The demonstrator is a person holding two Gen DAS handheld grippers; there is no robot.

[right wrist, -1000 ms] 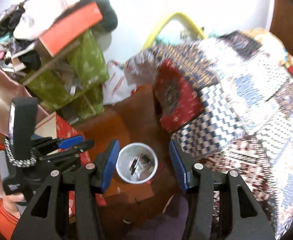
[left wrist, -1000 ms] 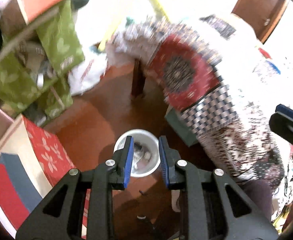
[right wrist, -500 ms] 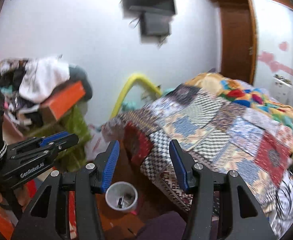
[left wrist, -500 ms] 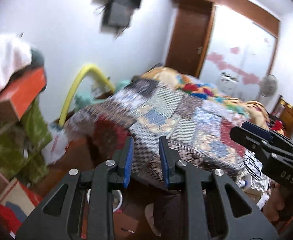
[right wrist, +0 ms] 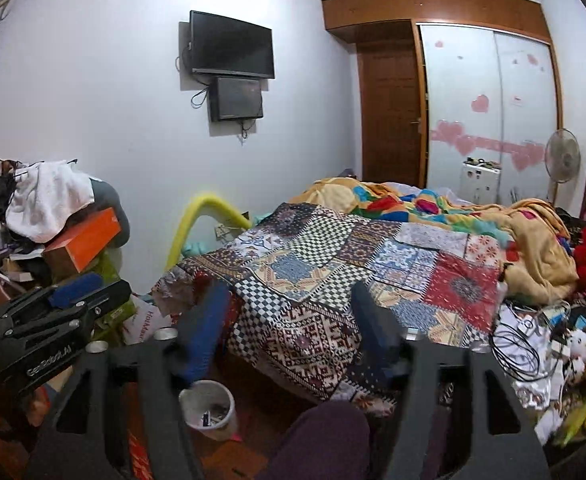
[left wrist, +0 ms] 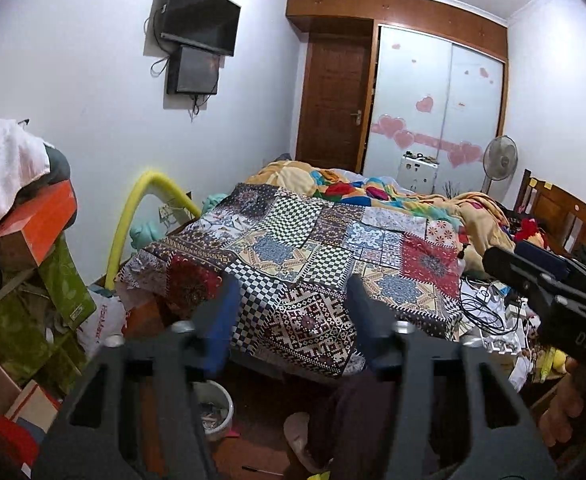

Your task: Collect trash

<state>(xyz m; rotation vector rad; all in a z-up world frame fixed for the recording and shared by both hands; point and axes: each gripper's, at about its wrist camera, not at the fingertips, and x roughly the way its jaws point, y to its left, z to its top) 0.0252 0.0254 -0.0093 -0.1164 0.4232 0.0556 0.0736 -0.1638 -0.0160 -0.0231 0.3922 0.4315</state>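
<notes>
A white trash bin (right wrist: 209,410) with scraps inside stands on the brown floor by the bed corner; it also shows in the left wrist view (left wrist: 215,410), partly behind my fingers. My left gripper (left wrist: 289,308) is open and empty, raised and facing the bed. My right gripper (right wrist: 289,312) is open and empty, also facing the bed. The left gripper shows from the side in the right wrist view (right wrist: 69,304). The right gripper shows at the right edge of the left wrist view (left wrist: 533,276).
A bed with a patchwork cover (right wrist: 353,264) fills the middle. Cables and clutter (right wrist: 533,340) lie on its near right part. Stacked boxes and clothes (left wrist: 25,240) crowd the left. A slipper (left wrist: 299,436) and the person's leg (right wrist: 325,432) are below.
Both grippers tilted up from looking down at the bin to facing across the bed. The left gripper's jaws have opened wider. The bin now sits low in both views.
</notes>
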